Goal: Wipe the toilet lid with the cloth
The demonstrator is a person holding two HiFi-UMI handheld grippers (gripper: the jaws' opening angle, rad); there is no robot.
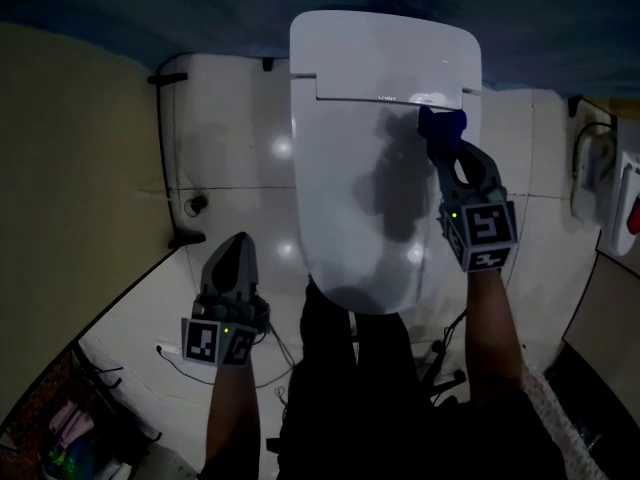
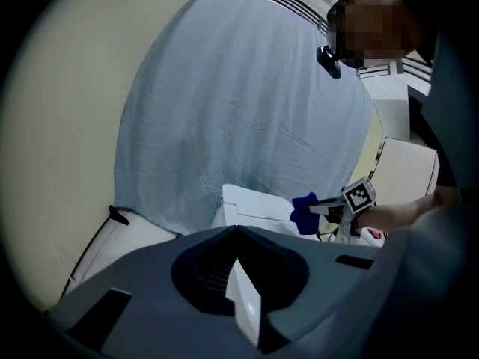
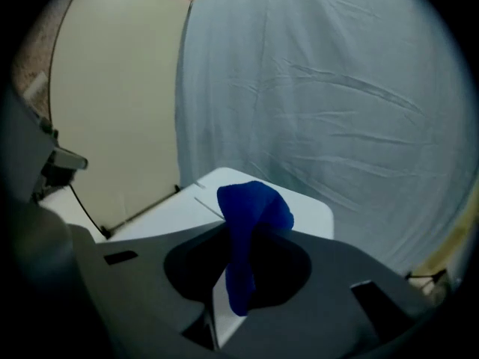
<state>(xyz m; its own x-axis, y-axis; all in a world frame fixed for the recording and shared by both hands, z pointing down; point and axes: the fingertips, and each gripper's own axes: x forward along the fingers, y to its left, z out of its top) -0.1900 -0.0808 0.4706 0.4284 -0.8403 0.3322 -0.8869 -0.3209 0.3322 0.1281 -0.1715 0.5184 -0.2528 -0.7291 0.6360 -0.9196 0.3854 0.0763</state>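
The white toilet lid lies closed in the middle of the head view, with dark shadows across it. A blue cloth sits bunched at the lid's far right, near the hinge. My right gripper is shut on the cloth, which bulges out of the jaws in the right gripper view as a blue cloth. My left gripper hangs over the floor left of the bowl, shut with nothing in it. The left gripper view catches the cloth and the lid from the side.
A white tiled floor surrounds the toilet. A beige wall runs along the left with a black cable at its foot. A pale blue sheet hangs behind the tank. White fixtures stand at the right edge. My legs are before the bowl.
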